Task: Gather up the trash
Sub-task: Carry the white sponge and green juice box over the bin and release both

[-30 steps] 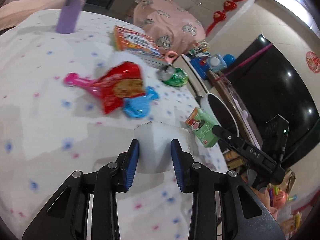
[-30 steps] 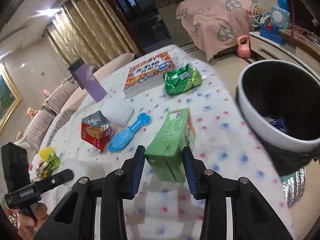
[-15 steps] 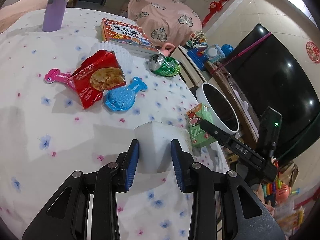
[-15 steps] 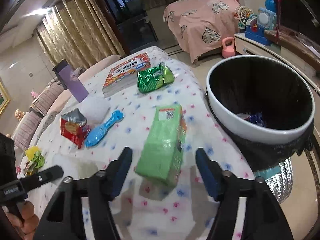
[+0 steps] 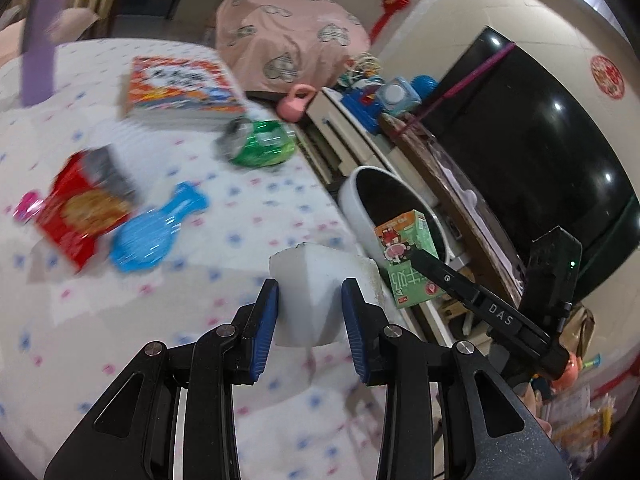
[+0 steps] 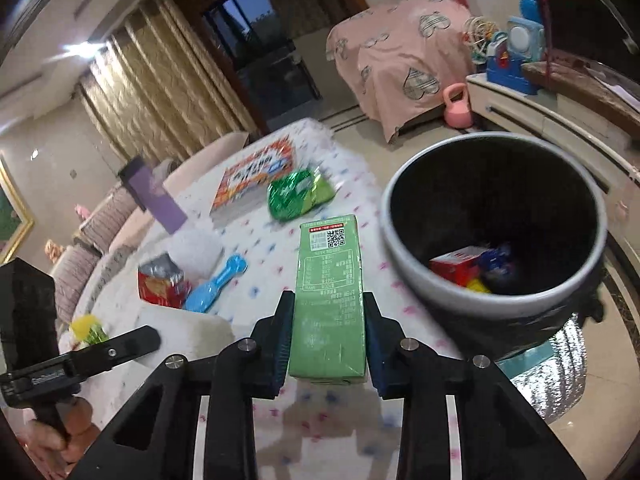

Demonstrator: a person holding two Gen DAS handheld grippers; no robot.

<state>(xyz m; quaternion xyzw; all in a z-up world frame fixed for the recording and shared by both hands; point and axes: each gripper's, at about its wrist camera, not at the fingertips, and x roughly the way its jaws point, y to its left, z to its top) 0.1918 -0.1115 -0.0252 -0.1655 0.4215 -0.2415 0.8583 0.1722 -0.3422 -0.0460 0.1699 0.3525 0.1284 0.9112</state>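
Note:
My left gripper (image 5: pixel 310 308) is shut on a white foam block (image 5: pixel 316 292), held above the dotted tablecloth (image 5: pixel 248 216). My right gripper (image 6: pixel 328 336) is shut on a green drink carton (image 6: pixel 330 292), held above the table edge next to the white-rimmed trash bin (image 6: pixel 496 296); the carton also shows in the left wrist view (image 5: pixel 408 256). The bin (image 5: pixel 356 204) holds a red box (image 6: pixel 460 266) and other scraps. On the table lie a crushed green can (image 5: pixel 260 144), a red snack bag (image 5: pixel 80 212) and a white paper cup liner (image 6: pixel 196 248).
A blue brush (image 5: pixel 156 224), a pink tool (image 5: pixel 26 206), a book (image 5: pixel 180 88) and a purple box (image 5: pixel 38 52) are on the table. A TV cabinet (image 5: pixel 352 128) with toys and a pink kettlebell (image 5: pixel 296 102) stand beyond the bin.
My right gripper opened briefly, then closed again on the green carton and carried it toward the bin. My left gripper kept the foam block and shifted toward the table's bin side.

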